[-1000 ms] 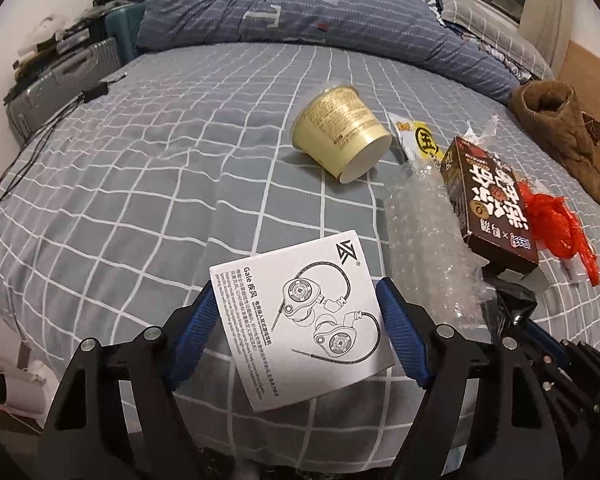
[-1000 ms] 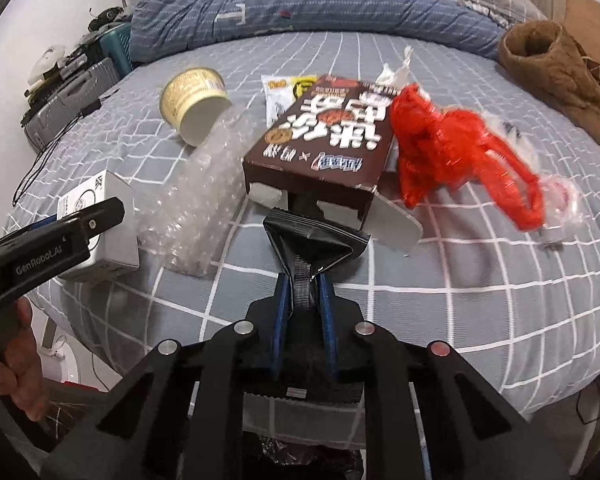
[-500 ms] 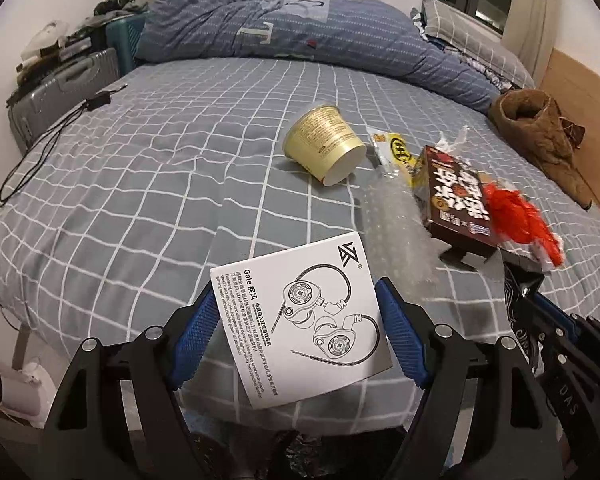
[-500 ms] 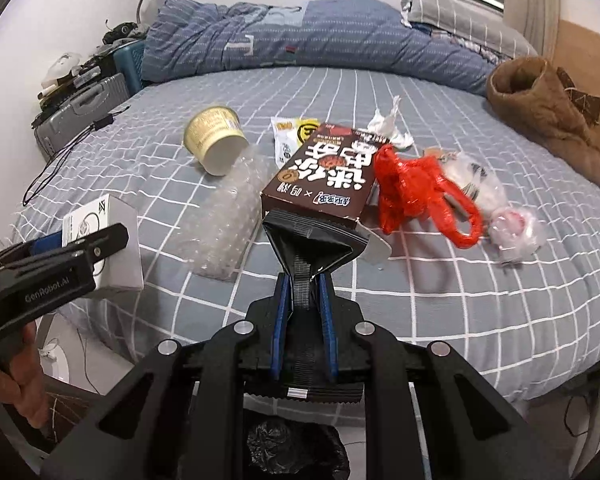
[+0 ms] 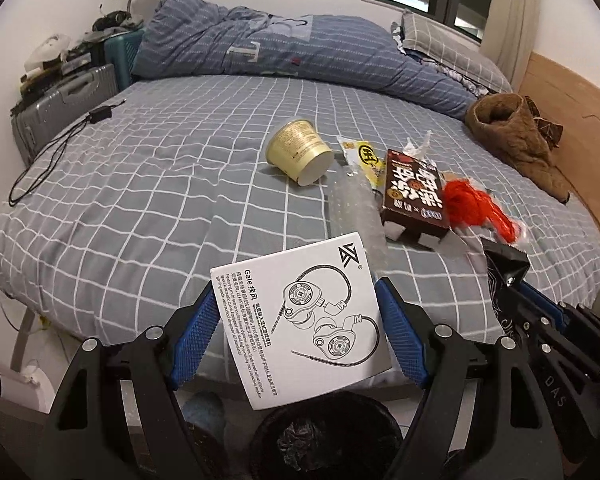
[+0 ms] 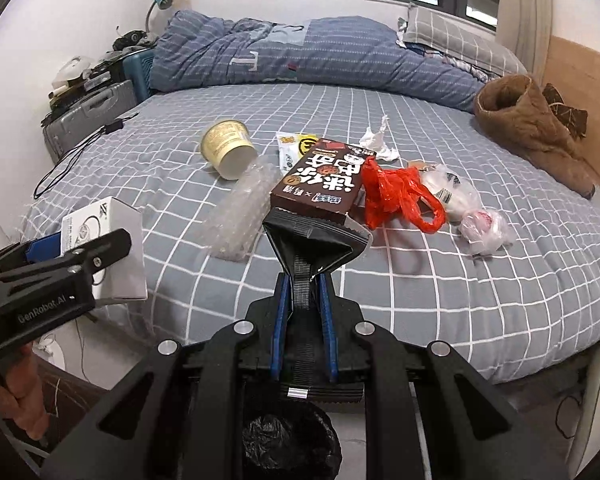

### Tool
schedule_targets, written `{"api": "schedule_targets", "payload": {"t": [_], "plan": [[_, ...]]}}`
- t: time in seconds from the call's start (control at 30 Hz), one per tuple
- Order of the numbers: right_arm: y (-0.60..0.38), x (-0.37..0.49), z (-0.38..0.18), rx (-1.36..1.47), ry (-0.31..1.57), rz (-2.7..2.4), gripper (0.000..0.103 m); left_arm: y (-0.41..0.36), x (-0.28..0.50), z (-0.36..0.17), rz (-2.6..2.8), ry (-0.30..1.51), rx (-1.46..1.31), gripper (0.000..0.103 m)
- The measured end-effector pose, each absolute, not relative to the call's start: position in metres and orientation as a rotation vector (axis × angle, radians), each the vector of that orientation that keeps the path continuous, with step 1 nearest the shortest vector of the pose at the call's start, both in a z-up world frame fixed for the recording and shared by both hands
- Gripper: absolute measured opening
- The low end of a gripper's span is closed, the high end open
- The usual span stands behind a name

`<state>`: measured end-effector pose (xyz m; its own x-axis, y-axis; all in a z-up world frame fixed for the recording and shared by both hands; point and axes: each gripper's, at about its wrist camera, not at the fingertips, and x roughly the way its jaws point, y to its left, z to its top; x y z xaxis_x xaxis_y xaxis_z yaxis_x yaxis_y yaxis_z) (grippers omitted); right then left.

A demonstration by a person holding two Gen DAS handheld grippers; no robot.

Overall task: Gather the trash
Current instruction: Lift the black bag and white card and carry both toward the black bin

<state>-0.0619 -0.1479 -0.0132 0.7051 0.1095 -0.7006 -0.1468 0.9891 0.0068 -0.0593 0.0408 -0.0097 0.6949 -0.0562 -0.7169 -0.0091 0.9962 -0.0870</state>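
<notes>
My left gripper (image 5: 298,332) is shut on a white earphone box (image 5: 304,320), its blue pads pressed to both sides; the box (image 6: 100,248) also shows at the left of the right wrist view. My right gripper (image 6: 303,300) is shut on a black pleated package (image 6: 314,244). Both hang off the bed's near edge, above a bin with a black liner (image 5: 324,436) (image 6: 288,436). On the grey checked bed (image 5: 160,184) lie a yellow paper cup (image 5: 300,150), bubble wrap (image 6: 240,212), a brown snack box (image 6: 324,184), a red plastic bag (image 6: 396,196) and clear bags (image 6: 476,216).
A rolled blue duvet (image 6: 300,56) and pillow lie at the bed's far end. A brown garment (image 6: 532,124) sits at the right by the wooden headboard. A grey suitcase (image 5: 60,104) and a black cable (image 5: 52,148) are at the left. A hand (image 6: 20,400) holds the left gripper.
Both grippers have drawn back from the bed and risen, each still holding its item. The bed edge, the floor and the black-lined bin have come into view below them.
</notes>
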Motion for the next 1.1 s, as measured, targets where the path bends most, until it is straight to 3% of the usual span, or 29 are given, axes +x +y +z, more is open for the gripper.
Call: {"api": "schedule_targets", "payload": {"t": [1.1], "plan": [[-0.155,-0.159,-0.034,-0.063,0.847,0.113,0.015,0.039,-0.16,-0.027,-0.037,0.87,-0.054,0.076]]}}
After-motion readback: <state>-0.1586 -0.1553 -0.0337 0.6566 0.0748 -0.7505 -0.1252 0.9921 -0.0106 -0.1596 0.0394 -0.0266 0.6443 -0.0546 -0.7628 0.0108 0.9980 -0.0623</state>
